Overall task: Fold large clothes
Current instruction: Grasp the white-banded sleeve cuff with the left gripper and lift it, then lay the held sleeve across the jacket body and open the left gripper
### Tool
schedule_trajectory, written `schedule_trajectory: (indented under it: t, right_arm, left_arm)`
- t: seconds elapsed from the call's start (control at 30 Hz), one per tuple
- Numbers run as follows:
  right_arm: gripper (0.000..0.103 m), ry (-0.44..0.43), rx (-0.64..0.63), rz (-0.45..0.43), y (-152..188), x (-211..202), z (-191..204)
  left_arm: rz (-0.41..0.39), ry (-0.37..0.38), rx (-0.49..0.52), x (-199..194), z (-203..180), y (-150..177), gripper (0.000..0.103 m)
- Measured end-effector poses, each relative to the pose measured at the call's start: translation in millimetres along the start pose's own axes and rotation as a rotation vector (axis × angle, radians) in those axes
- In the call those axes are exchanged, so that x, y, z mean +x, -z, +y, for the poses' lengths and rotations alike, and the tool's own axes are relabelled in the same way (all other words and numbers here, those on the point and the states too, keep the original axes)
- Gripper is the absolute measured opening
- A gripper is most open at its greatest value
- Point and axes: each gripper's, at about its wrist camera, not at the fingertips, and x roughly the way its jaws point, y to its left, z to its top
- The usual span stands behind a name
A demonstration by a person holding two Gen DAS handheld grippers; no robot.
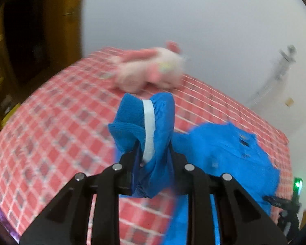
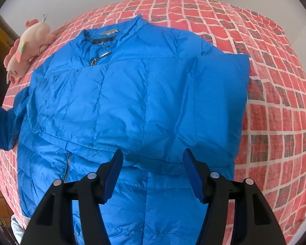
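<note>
One collar label (image 2: 109, 32) (unreadable) on the blue jacket (image 2: 153, 94).

The left camera sits on the left claw (image 1: 153, 153) and looks forward and down across the bed (image 1: 51, 132) toward the wall, with blue cloth very close to it. The right camera sits on the right claw (image 2: 153, 163) and looks more steeply down, close above the blue jacket (image 2: 142, 102). Both views share the bed, the jacket and the pink toy (image 2: 28, 47).
</note>
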Motion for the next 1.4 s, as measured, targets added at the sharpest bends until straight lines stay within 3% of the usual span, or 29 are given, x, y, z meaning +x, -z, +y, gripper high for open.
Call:
schedule_trajectory:
  t: [0.13, 0.27, 0.6, 0.7, 0.77, 0.83, 0.9, 0.97, 1.03, 1.07, 1.17, 1.27, 1.4]
  right_arm:
    - [0.061, -0.004, 0.001, 0.003, 1, 2, -3]
    - [0.061, -0.012, 0.002, 0.002, 1, 3, -4]
    - [0.062, -0.026, 0.003, 0.005, 0, 8, -10]
    - [0.062, -0.024, 0.0, 0.006, -1, 9, -10]
    - [0.063, -0.023, -0.002, 0.006, -1, 9, -10]
    - [0.063, -0.021, -0.003, 0.006, -2, 8, -9]
    - [0.063, -0.026, -0.009, 0.002, -2, 6, -6]
    - [0.063, -0.046, -0.024, -0.007, -3, 2, 1]
    - [0.063, -0.081, -0.04, -0.009, -9, -1, 12]
    - [0.065, -0.097, -0.046, -0.008, -12, -1, 18]
    - [0.066, -0.135, -0.079, -0.001, -23, -2, 41]
    - [0.069, -0.179, -0.121, 0.006, -35, -3, 66]
    - [0.079, -0.296, -0.113, 0.059, -58, 16, 92]
  left_arm:
    - [0.056, 0.11, 0.088, 30, -73, 9, 0.022]
    - [0.112, 0.15, 0.153, 57, -125, 23, 0.022]
    - [0.223, 0.122, 0.19, 125, -160, 58, 0.023]
    - [0.272, 0.176, 0.221, 132, -166, 67, 0.033]
    - [0.304, 0.256, 0.233, 125, -166, 70, 0.042]
    - [0.293, 0.337, 0.237, 109, -162, 71, 0.059]
    - [0.247, 0.365, 0.224, 91, -149, 69, 0.066]
    - [0.218, 0.324, 0.203, 84, -129, 65, 0.066]
    - [0.205, 0.215, 0.203, 90, -109, 62, 0.066]
    - [0.217, 0.131, 0.212, 99, -99, 63, 0.066]
    - [0.276, 0.011, 0.232, 131, -82, 74, 0.066]
    - [0.332, 0.017, 0.204, 160, -71, 90, 0.066]
    - [0.301, 0.051, 0.169, 153, -65, 87, 0.066]
